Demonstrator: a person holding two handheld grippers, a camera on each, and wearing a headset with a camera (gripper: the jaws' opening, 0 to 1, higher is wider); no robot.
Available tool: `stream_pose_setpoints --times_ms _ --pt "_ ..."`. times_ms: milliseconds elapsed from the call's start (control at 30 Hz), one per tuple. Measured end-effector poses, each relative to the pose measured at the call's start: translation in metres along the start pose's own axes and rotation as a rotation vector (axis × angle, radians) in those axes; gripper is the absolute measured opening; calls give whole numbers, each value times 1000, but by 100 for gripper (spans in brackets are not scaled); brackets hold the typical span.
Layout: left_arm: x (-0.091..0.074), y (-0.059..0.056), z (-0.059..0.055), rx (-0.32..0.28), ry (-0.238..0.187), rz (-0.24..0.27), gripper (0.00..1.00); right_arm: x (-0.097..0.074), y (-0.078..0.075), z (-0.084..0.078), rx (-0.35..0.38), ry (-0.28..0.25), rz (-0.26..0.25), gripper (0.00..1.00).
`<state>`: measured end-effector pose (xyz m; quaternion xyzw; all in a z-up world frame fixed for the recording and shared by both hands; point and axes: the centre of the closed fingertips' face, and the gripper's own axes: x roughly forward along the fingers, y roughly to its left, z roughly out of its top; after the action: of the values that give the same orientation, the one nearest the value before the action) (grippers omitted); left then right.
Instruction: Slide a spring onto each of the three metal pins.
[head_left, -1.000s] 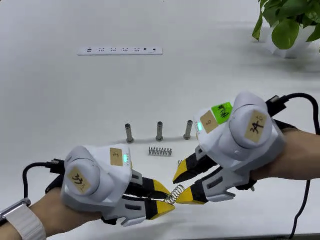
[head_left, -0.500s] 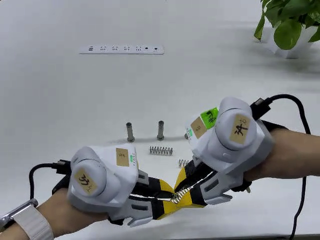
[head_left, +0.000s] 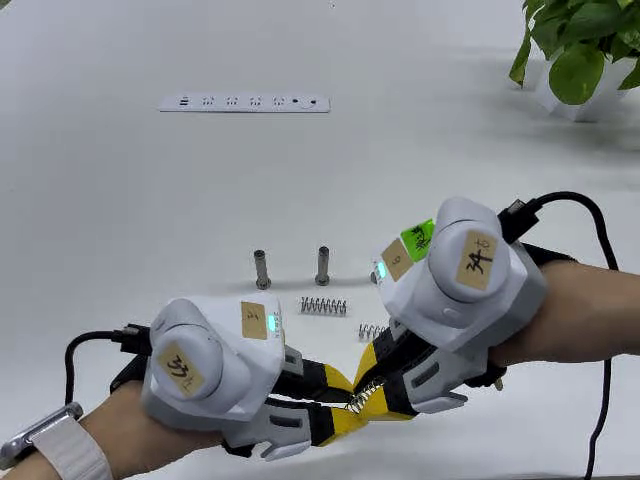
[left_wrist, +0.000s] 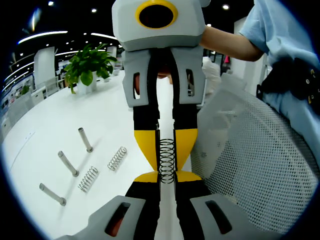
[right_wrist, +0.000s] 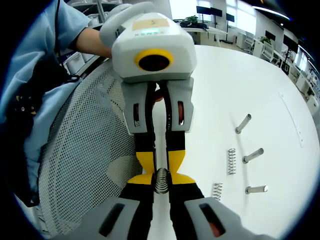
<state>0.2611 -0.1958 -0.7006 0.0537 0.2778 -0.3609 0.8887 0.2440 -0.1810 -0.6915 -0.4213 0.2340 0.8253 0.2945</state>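
Observation:
Three metal pins lie in a row on the white table: the left pin (head_left: 261, 269), the middle pin (head_left: 323, 264) and a third pin (left_wrist: 85, 139) by the right gripper's body. Two loose springs rest just in front of them, one spring (head_left: 323, 305) and a second spring (head_left: 372, 331). A third spring (head_left: 358, 393) hangs above the table's near edge. My left gripper (head_left: 345, 415) is shut on one end of that held spring (left_wrist: 166, 160). My right gripper (head_left: 372, 388) meets it tip to tip, jaws pressed on the other end of the held spring (right_wrist: 160, 181).
A white power strip (head_left: 245, 103) lies far back on the table. A potted plant (head_left: 575, 50) stands at the back right. A black cable (head_left: 600, 300) trails from the right gripper. A white mesh chair back (left_wrist: 250, 150) sits just off the table's near edge.
My right gripper has come down to the left gripper's tips and narrowed its jaws onto the spring that the left one holds. The left gripper has barely moved.

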Motion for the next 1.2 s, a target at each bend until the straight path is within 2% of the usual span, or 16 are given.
stream_pose_setpoints --times_ms 167,333,400,533,633,867,1100,1200 --pt "0 3 1 -34 -6 22 10 -1 -2 0 -5 5 -7 12" --pt "-1 6 1 -82 -32 52 13 -2 -3 1 -16 12 -7 12" --pt "-4 15 1 -98 -50 113 19 -4 -5 2 -21 6 -15 12" --pt "-11 24 -1 -171 -90 168 29 -11 -11 2 -26 11 -28 12" --pt "-17 28 -2 -197 -107 195 33 -13 -13 2 -33 19 -32 12" --pt "-37 46 -3 -278 -166 312 49 -16 -19 0 -56 45 -35 12" --pt "-54 60 2 -308 -216 382 49 -17 -22 1 -74 58 -30 12" --pt "-62 71 0 -327 -219 446 58 -19 -24 2 -84 65 -26 12"
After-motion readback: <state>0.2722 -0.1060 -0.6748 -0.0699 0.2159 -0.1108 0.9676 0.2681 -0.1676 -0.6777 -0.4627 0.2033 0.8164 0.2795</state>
